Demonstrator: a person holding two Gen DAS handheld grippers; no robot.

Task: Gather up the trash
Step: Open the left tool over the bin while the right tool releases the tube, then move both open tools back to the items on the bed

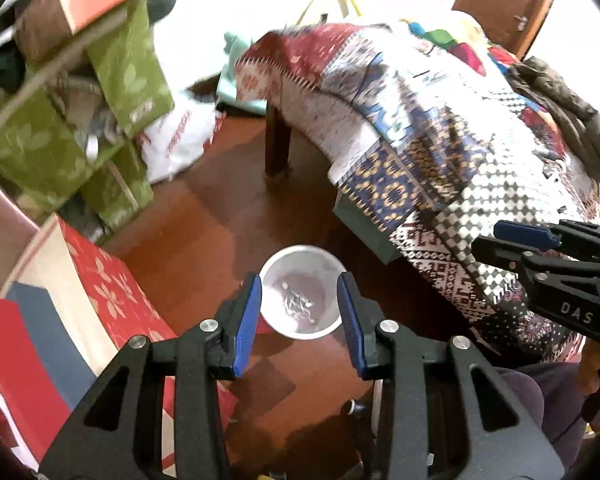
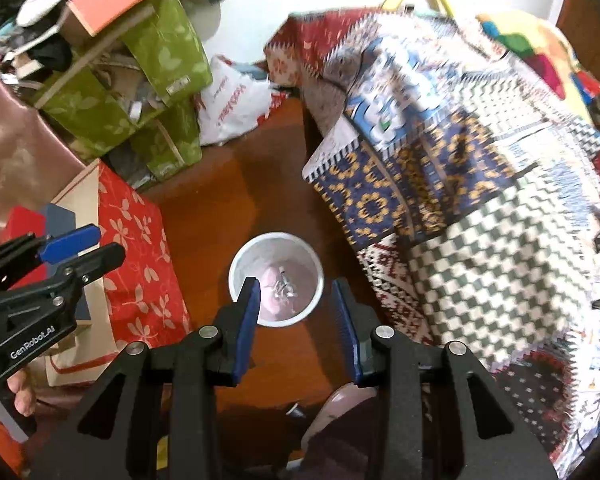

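Your left gripper [image 1: 300, 316] and right gripper [image 2: 294, 316] hover with jaws wide apart and empty over the white cup [image 1: 302, 292] on the floor [image 1: 204, 224]. Judge it light, thin-walled and crushable: pinch the rim gently.

Upright white bin [image 1: 302, 298], crumpled scrap [image 1: 298, 304] inside

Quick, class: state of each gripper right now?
Left gripper: open, holding nothing, above the white bin.
Right gripper: open, holding nothing.

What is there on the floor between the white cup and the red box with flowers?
Only bare wooden floor lies between the white cup and the red flowered box; the right wrist view shows this best.
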